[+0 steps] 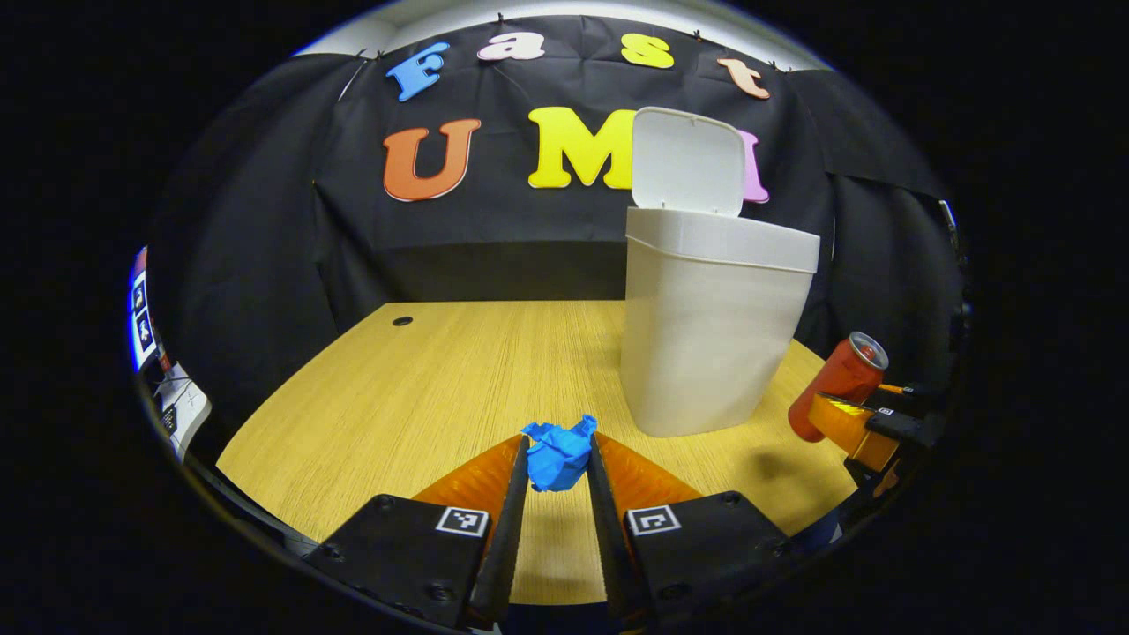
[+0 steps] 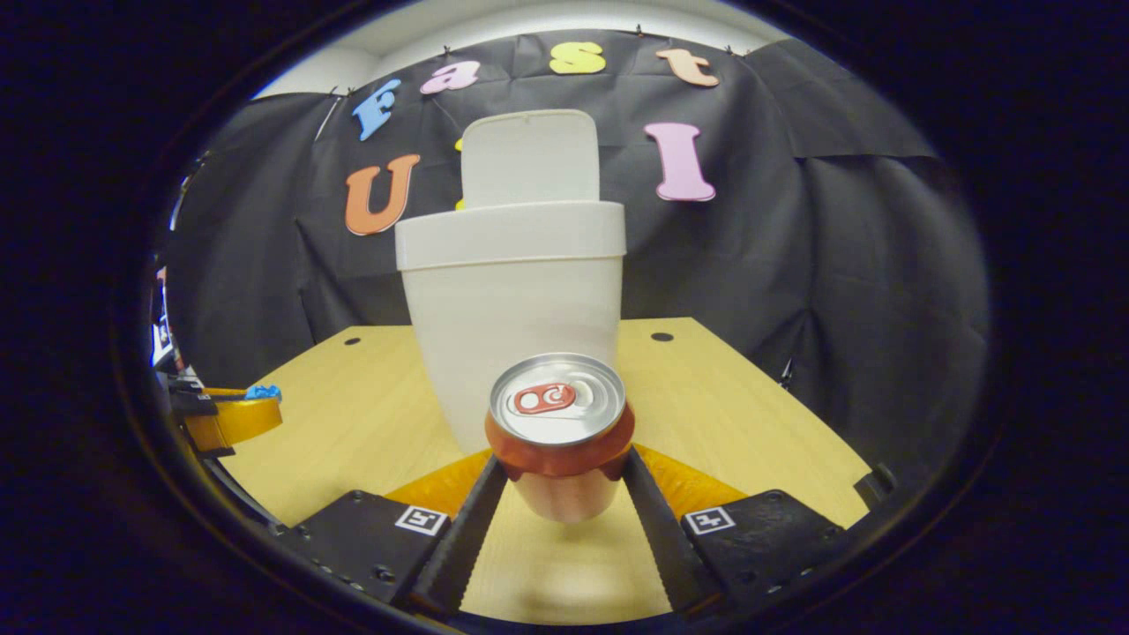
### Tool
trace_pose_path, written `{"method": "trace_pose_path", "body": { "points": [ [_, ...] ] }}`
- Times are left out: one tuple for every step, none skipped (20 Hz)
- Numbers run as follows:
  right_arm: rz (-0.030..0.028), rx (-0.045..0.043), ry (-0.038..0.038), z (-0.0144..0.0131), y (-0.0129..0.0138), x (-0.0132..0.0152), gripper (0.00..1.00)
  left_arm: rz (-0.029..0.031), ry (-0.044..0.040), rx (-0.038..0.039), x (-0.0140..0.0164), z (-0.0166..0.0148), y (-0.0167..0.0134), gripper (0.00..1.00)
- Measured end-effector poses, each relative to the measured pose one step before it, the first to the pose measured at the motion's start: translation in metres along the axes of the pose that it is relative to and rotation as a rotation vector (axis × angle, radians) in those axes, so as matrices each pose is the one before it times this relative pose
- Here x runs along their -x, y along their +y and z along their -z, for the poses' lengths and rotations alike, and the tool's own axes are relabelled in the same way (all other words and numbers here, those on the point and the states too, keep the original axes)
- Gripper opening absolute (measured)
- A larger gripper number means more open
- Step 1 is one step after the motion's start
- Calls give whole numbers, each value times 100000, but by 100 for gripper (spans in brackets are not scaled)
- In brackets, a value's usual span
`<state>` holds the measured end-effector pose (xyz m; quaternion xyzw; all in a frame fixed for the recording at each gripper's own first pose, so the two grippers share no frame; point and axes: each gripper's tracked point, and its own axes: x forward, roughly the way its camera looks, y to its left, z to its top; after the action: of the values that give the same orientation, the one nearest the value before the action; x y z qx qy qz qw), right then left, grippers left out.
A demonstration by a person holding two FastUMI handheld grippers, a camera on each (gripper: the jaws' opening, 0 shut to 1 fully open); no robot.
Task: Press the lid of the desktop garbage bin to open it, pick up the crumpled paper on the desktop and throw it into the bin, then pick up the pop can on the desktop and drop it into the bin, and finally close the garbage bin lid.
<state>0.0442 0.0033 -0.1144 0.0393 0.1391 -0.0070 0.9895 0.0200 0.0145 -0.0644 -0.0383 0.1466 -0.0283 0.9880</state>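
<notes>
Inside, the garbage bin [image 1: 714,335] cannot be inspected: its lid [image 1: 688,160] stands raised upright at the back, but both views look at the white walls from below the rim, so the contents stay hidden. In the left gripper view, the left hand-held gripper [image 1: 559,459] has its two fingers closed against the crumpled paper [image 1: 559,451], a blue wad pinched between the tips above the wooden counter [image 1: 423,388]; the lower part of the wad is partly screened by the fingers. The bin stands just ahead and to the right of that wad, on the counter. At the right edge of the same view the right hand-held gripper [image 1: 829,414] is cut off by the picture border, with the pop can [image 1: 838,381] tilted in it. In the right gripper view, the can sits clamped between both fingers, top toward the camera, its lower body hidden behind its own rim, directly in front of the bin wall. At the far left there, the other gripper shows small and cropped, a blue scrap at its tip.
</notes>
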Motion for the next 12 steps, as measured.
{"method": "trace_pose_path", "body": {
  "points": [
    [618, -577, -1903, -793, -607, 415, 82, -188, -3308, 737, 576, -805, 31, 43],
    [559, -322, -1912, -815, -640, 504, 82, -283, -3663, 759, 562, -902, 98, 43],
    [69, 135, -2240, -884, -555, 356, 82, -1265, -3317, 421, 513, -673, 301, 43],
    [-430, 268, -2562, -854, -496, 313, 82, -1620, -2798, 342, 528, -561, 356, 43],
    [171, 202, -3045, -763, -581, 282, 82, -1658, -2307, 645, 98, -238, 336, 43],
    [1023, 669, -2452, -693, -742, 101, 82, -1625, -2223, 908, -18, -174, 535, 43],
    [538, 681, -2152, -564, -608, -72, 82, -1020, -2276, 785, 50, -250, 87, 43],
    [-341, 337, -1279, -545, -357, -166, 82, -110, -1718, 410, -15, -236, -218, 43],
    [-858, 167, -787, -269, -183, -111, 82, -664, -920, 597, -220, -37, -150, 43],
    [-774, 121, -598, -178, -143, -104, 82, -1565, -252, 1309, -178, 43, 118, 43],
    [-720, 785, -222, 89, -150, -150, 82, -1626, 940, 1058, -195, 156, 186, 43],
    [-1160, 1497, -281, -86, -35, -78, 82, -240, 740, 793, -183, 248, -365, 43]
  ]
}}
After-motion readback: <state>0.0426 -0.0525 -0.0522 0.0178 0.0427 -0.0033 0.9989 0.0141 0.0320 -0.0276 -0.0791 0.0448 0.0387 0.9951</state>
